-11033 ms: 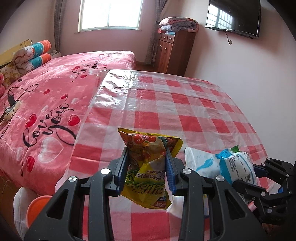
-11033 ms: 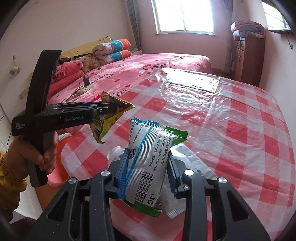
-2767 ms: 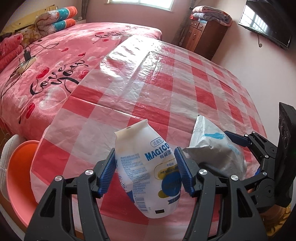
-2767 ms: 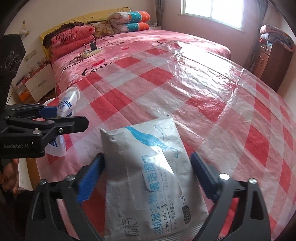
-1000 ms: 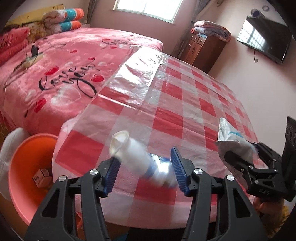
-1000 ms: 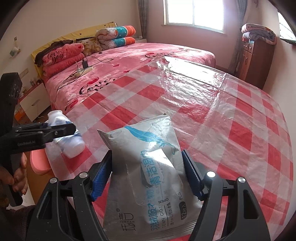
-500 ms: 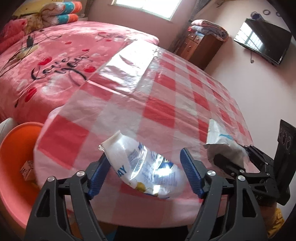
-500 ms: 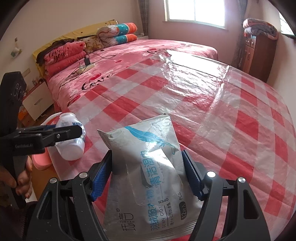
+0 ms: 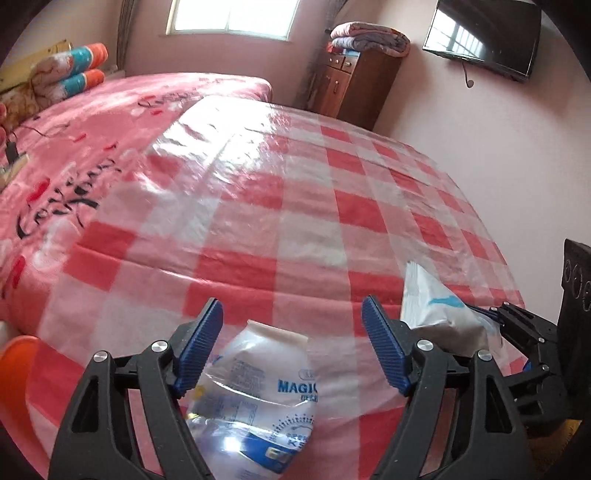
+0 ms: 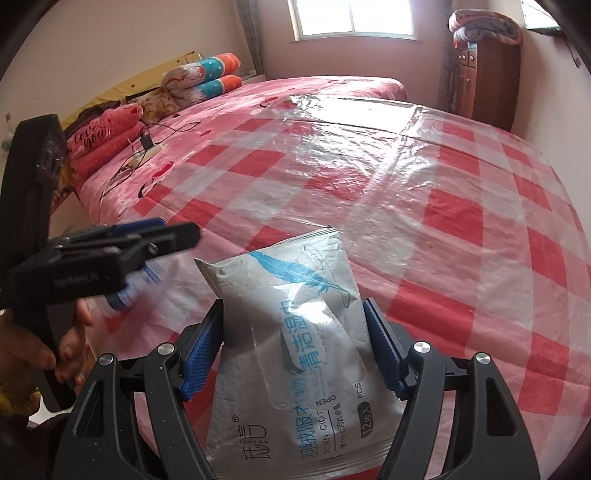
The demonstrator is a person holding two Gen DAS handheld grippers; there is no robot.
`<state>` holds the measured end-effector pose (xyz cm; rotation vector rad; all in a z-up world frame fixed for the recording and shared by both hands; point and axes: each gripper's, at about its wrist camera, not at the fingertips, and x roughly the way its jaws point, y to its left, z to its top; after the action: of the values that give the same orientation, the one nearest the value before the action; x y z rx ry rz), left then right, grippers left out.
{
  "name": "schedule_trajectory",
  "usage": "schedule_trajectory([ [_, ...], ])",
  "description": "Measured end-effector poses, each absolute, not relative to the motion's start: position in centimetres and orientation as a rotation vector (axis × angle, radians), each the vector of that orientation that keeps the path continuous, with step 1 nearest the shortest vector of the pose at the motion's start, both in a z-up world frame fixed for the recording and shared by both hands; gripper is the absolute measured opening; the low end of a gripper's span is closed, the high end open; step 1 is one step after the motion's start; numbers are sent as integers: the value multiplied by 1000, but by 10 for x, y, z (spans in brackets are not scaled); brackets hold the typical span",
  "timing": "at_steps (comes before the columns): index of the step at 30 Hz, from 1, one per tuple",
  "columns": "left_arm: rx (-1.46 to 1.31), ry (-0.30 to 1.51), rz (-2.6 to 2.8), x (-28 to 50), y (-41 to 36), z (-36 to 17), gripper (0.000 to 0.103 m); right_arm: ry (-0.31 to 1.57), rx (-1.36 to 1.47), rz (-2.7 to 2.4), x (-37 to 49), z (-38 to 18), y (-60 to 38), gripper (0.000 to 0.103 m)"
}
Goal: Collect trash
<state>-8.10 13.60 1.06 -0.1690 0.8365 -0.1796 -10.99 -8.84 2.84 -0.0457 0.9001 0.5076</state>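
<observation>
My left gripper (image 9: 291,350) is open wide. A crumpled clear plastic bottle (image 9: 258,398) with a blue "MAGIC" label hangs low between its arms, below the pads and free of them. The bottle shows blurred in the right wrist view (image 10: 147,280) under the left gripper (image 10: 110,254). My right gripper (image 10: 295,350) is shut on a grey wet-wipes pack (image 10: 295,332) with a blue feather print. The pack shows at the right of the left wrist view (image 9: 436,314). Both grippers are over the near edge of the red-checked table cover (image 9: 295,206).
An orange bin (image 9: 14,365) stands on the floor at the lower left. A pink bed (image 9: 74,140) lies left of the table. A wooden cabinet (image 9: 351,85) and a wall TV (image 9: 484,33) are behind. A power strip and cable (image 10: 144,151) lie on the bed.
My left gripper has opened wider and let go of the bottle, which has slipped down between the arms. The left view has swung to the right, away from the bin. The right gripper holds the pack as before.
</observation>
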Motion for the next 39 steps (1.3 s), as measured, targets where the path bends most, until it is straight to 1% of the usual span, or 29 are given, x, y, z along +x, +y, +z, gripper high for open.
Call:
schedule_trajectory([
  [4, -91, 815, -116, -95, 145, 20, 82, 893, -33, 523, -111, 29, -91, 73],
  [8, -43, 841, -144, -107, 150, 23, 85, 888, -20, 537, -111, 30, -92, 73],
  [15, 79, 903, -204, -118, 143, 12, 85, 894, 20, 549, -108, 30, -98, 74],
  [22, 54, 955, -201, -109, 146, -4, 85, 894, 31, 557, -109, 30, -101, 74],
  [25, 34, 946, -189, -108, 149, -5, 83, 895, 31, 558, -109, 30, -101, 74],
  [27, 39, 939, -181, -108, 149, -5, 79, 895, 27, 558, -109, 30, -101, 74],
  [29, 57, 931, -168, -109, 148, -5, 69, 895, 24, 557, -109, 30, -101, 74],
  [31, 55, 924, -160, -108, 147, -4, 63, 896, 20, 556, -110, 31, -100, 74],
  [39, 8, 911, -150, -109, 152, -3, 62, 897, -14, 539, -110, 31, -92, 74],
])
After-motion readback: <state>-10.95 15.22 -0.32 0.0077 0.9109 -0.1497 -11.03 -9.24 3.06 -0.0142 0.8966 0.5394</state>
